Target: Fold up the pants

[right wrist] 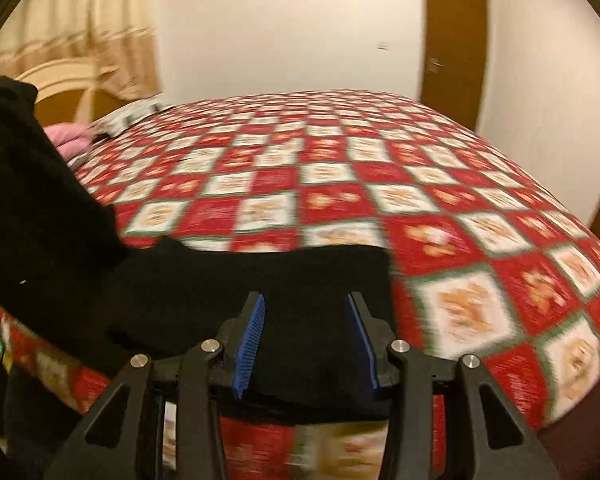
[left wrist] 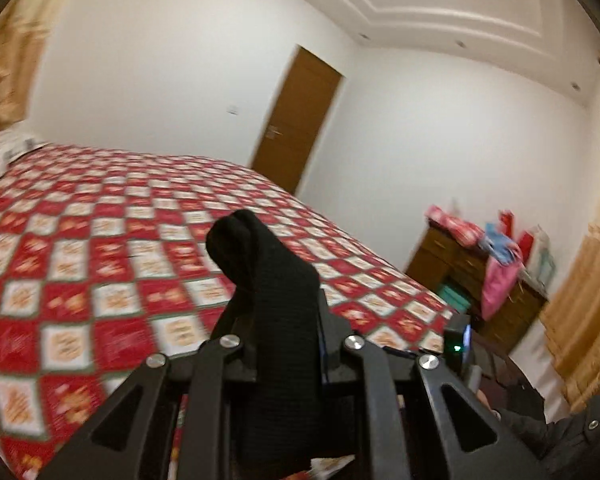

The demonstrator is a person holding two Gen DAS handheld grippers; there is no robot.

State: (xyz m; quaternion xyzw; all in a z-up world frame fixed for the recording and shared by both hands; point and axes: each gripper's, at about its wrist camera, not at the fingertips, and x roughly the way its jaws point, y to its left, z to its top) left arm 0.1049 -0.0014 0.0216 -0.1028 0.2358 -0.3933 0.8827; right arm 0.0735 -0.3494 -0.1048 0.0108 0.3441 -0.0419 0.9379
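The black pants point(right wrist: 228, 280) lie across the near edge of the bed point(right wrist: 380, 184), with one part lifted up at the left point(right wrist: 28, 184). My left gripper point(left wrist: 278, 300) is shut on a bunch of the black pants point(left wrist: 276, 280) and holds it raised above the bed point(left wrist: 100, 240). My right gripper point(right wrist: 306, 308) is open. Its blue pads point(right wrist: 254, 332) stand on either side of the pants' edge, and the cloth lies between them.
A red and white checked quilt covers the bed. A pillow point(left wrist: 4, 152) and a pink item point(right wrist: 74, 138) lie near the headboard. A wooden dresser point(left wrist: 472, 276) piled with clothes stands at the right. A brown door point(left wrist: 296, 120) is behind the bed.
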